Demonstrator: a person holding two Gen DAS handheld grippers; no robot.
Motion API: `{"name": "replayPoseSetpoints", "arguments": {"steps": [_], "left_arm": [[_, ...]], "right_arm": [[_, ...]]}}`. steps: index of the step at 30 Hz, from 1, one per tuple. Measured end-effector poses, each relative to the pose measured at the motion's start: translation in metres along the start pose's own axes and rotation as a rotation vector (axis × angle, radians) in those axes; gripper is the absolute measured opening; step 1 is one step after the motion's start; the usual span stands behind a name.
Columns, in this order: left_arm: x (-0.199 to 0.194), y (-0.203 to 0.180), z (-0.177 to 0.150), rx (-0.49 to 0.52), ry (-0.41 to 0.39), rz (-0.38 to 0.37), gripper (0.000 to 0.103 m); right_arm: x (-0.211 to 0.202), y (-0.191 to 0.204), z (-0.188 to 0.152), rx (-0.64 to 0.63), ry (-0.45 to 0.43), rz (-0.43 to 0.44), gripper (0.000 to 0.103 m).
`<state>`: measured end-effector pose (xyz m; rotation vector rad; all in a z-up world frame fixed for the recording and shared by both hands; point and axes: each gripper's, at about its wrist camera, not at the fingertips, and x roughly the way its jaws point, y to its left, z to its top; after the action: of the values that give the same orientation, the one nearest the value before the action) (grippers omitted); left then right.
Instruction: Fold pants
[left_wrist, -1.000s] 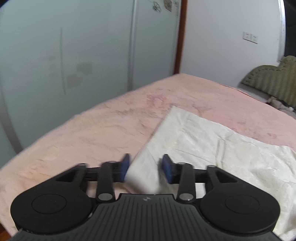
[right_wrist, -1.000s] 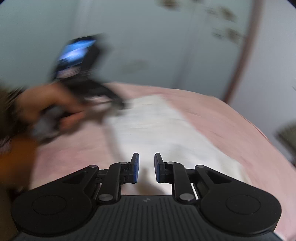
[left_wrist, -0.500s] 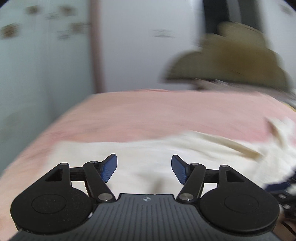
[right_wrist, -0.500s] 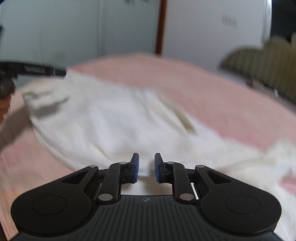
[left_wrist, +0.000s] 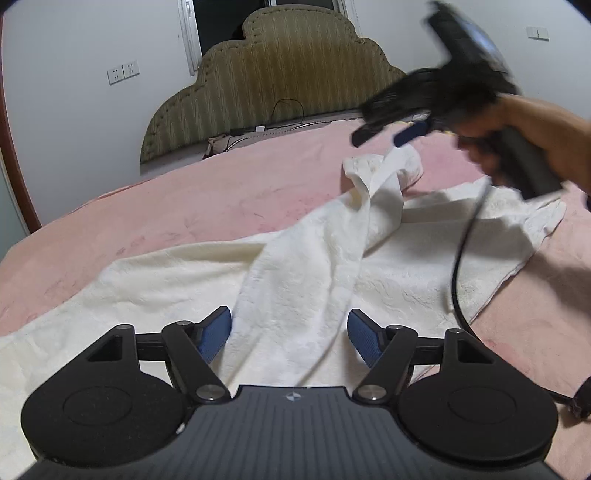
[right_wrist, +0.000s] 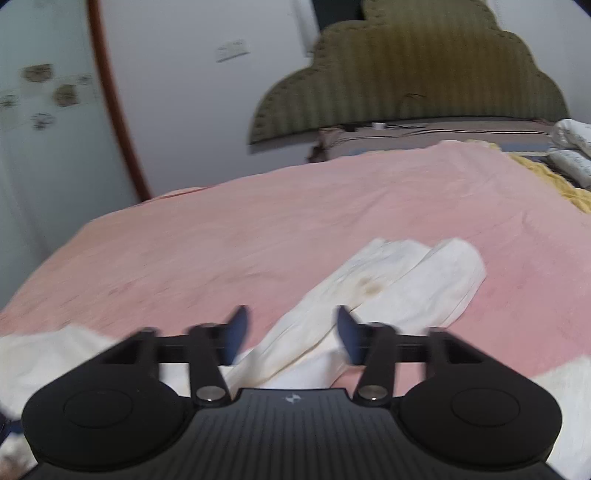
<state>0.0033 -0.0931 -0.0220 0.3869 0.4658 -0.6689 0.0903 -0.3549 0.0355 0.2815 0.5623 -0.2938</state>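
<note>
The pink bed (left_wrist: 221, 199) fills mid-frame. White pants (left_wrist: 303, 266) sprawl across it, a ridge running between both spread, opening grippers: left gripper (left_wrist: 289, 336) at bottom centre, right gripper (right_wrist: 291, 334) likewise, neither pinching cloth.

Each camera sits just behind its own tongs and looks forward and down along them, low and close over the bed (left_wrist: 184, 206).

The left view looks past the left gripper (left_wrist: 289, 334) up the bed toward the headboard (left_wrist: 280, 70), with the pants (left_wrist: 303, 258) running from between its fingers away ahead. Ahead and to its right it catches the right gripper (left_wrist: 391, 134) and the hand (left_wrist: 491, 133) holding it.

The right view, over the right gripper (right_wrist: 291, 332), faces nearly the same way. Both views share the headboard (right_wrist: 413, 74), the pink bed (right_wrist: 221, 240) and the pants (right_wrist: 388, 288).
</note>
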Motion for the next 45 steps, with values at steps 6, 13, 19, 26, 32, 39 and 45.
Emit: {"name": "replayPoseSetpoints", "arguments": {"steps": [6, 13, 19, 26, 32, 39, 45], "left_arm": [[0.001, -0.02, -0.003, 0.063, -0.016, 0.055, 0.069], [0.004, -0.036, 0.002, 0.124, -0.037, 0.086, 0.069], [0.006, -0.034, 0.001, 0.12, -0.04, 0.075, 0.069], [0.008, -0.033, 0.002, 0.124, -0.048, 0.041, 0.069], [0.019, -0.042, 0.005, 0.175, -0.032, 0.051, 0.07], [0.02, -0.052, 0.008, 0.204, -0.032, 0.048, 0.075], [0.021, -0.064, 0.017, 0.223, -0.062, 0.038, 0.077]], "right_arm": [[0.072, 0.011, 0.01, -0.094, 0.093, -0.099, 0.067], [0.123, 0.018, 0.007, -0.254, 0.186, -0.266, 0.063], [0.09, -0.018, 0.006, -0.101, 0.124, -0.214, 0.013], [-0.02, -0.09, -0.022, 0.274, -0.063, -0.072, 0.01], [-0.057, -0.148, -0.068, 0.542, -0.049, 0.01, 0.011], [-0.024, -0.177, -0.087, 0.772, -0.021, 0.053, 0.024], [-0.017, -0.207, -0.087, 0.977, -0.119, 0.118, 0.016]]}}
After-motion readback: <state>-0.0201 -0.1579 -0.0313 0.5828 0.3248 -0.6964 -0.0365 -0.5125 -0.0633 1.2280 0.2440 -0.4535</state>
